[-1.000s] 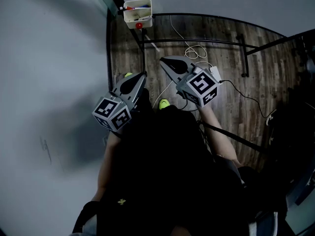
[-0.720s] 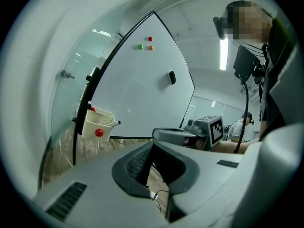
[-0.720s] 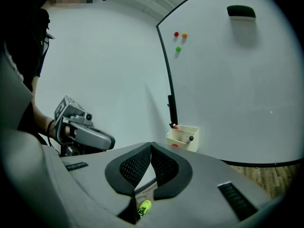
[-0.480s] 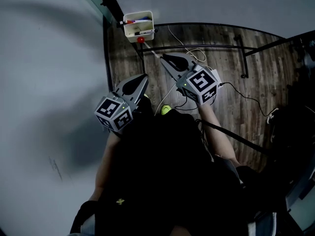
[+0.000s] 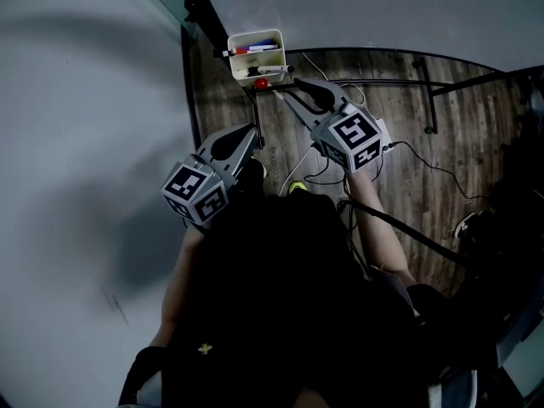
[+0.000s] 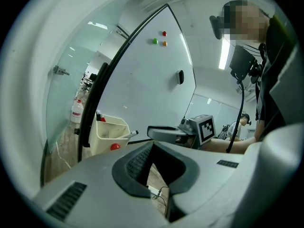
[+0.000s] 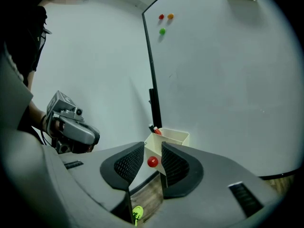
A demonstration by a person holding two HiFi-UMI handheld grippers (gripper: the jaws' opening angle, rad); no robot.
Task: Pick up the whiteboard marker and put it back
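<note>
right gripper (image 7: 152,156): we see jaws opening, nothing between | left gripper (image 6: 154,159): released, empty | whiteboard marker (image 5: 270,70): lies on tray (image 5: 255,35) rim

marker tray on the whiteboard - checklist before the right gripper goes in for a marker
1. Right gripper jaws apart: ok. They are opening, with nothing between them.
2. Right gripper aimed at the marker tray: ok. The tray and the red magnet show through the gap.
3. Markers in the tray: ok. Several lie in it in the head view.
4. Which marker the jaws line up with: cannot tell.
5. Right gripper clear of the tray: ok. It is close but apart in the left gripper view.
6. Left gripper out of the way: ok. It is open, empty and back from the tray.
</note>
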